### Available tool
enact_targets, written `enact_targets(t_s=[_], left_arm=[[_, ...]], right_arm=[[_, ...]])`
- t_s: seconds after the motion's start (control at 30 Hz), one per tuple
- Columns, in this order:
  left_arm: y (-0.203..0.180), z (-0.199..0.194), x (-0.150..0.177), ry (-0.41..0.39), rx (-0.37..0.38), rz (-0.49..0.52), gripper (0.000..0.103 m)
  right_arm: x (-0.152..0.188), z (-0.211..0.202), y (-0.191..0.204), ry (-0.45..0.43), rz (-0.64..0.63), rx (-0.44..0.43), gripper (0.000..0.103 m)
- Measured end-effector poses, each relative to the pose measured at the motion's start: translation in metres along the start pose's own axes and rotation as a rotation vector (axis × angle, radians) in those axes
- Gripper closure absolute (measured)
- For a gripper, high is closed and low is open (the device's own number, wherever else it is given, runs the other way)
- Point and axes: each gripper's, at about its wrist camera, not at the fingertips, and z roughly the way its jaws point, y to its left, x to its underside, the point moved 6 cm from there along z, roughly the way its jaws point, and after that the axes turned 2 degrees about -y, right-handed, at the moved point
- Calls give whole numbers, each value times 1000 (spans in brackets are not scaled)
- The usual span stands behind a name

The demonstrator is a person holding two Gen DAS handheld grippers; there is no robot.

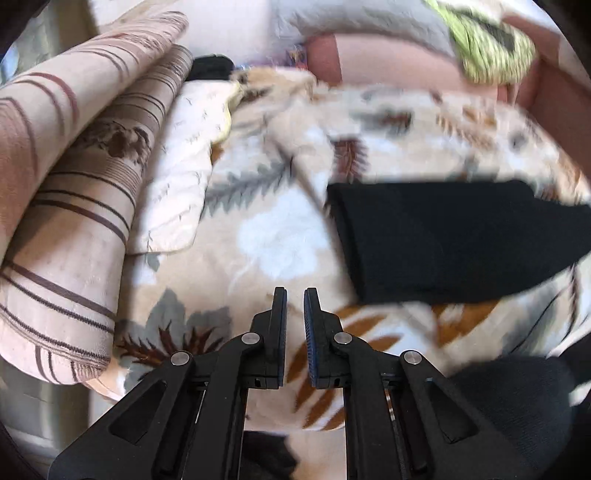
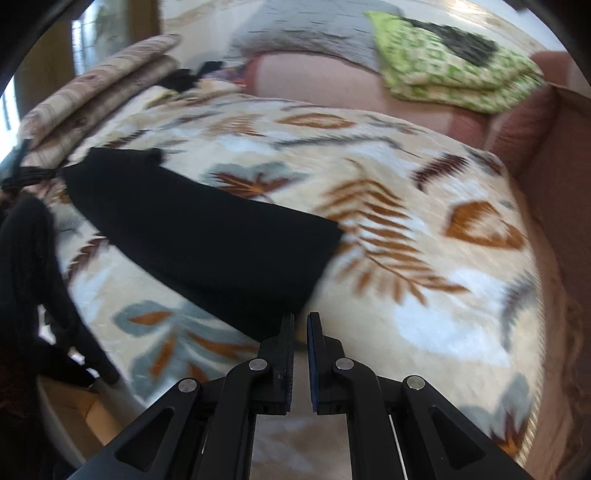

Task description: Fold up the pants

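The black pants [image 2: 199, 236] lie flat in a folded band on the floral blanket [image 2: 424, 229]. In the left wrist view the pants [image 1: 454, 240] are ahead and to the right of my left gripper [image 1: 295, 295], which hovers over the blanket with its jaws nearly closed and nothing between them. My right gripper [image 2: 301, 319] sits just at the near right corner of the pants, its jaws also nearly closed and empty. Both views are blurred by motion.
Striped pillows [image 1: 66, 192] and a cream quilted cloth [image 1: 181, 173] lie at the left. A green patterned cloth [image 2: 454, 62] and a grey blanket [image 2: 314, 33] rest on the pink sofa back [image 2: 332, 81]. A dark garment [image 2: 33, 288] hangs at the left edge.
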Motion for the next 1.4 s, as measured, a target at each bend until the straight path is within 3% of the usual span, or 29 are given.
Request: enact_targets(t_s=[0.1, 0.17, 0.23, 0.33, 0.43, 0.5, 0.57, 0.6, 0.87, 0.93, 1.0, 1.03, 1.1, 1.3, 1.4], left_arm=[[-38, -20, -20, -60, 172, 28, 94], [-75, -26, -29, -61, 257, 130, 94], [-103, -19, -34, -26, 293, 224, 94], [-117, 19, -34, 104, 272, 284, 94], [-114, 51, -16, 252, 291, 275, 93], [-107, 56, -17, 252, 321, 238, 92], [-104, 60, -19, 241, 313, 228, 93], [-106, 62, -20, 235, 306, 243, 93], [-109, 57, -20, 197, 265, 238, 94], [-110, 57, -19, 191, 247, 241, 94], [-112, 59, -20, 187, 234, 240, 94], [-112, 60, -21, 186, 232, 232, 94], [-110, 60, -21, 184, 237, 208, 94], [-103, 59, -21, 178, 282, 142, 94], [-102, 49, -27, 162, 265, 146, 94]], right_arm=[[0, -14, -17, -58, 66, 38, 99], [-7, -27, -23, -119, 99, 46, 99], [-19, -42, -24, -202, 140, 10, 99], [-37, -52, -10, -276, 145, -93, 99], [-43, -35, 16, -215, 48, -128, 99], [-33, -11, 32, -99, 2, -180, 99], [-12, 23, 37, 75, -76, -103, 99], [-6, 30, 39, 93, -110, -84, 99], [-20, 22, 22, 56, 26, -108, 99], [-33, 11, 19, -23, 54, -75, 99], [-47, 9, 18, -75, 87, -115, 99], [-51, 19, 17, -48, 85, -96, 99], [-48, 57, 8, 92, 80, -1, 99], [-67, 80, -14, 65, 147, 79, 98], [-72, 66, -19, 25, 180, 104, 98]])
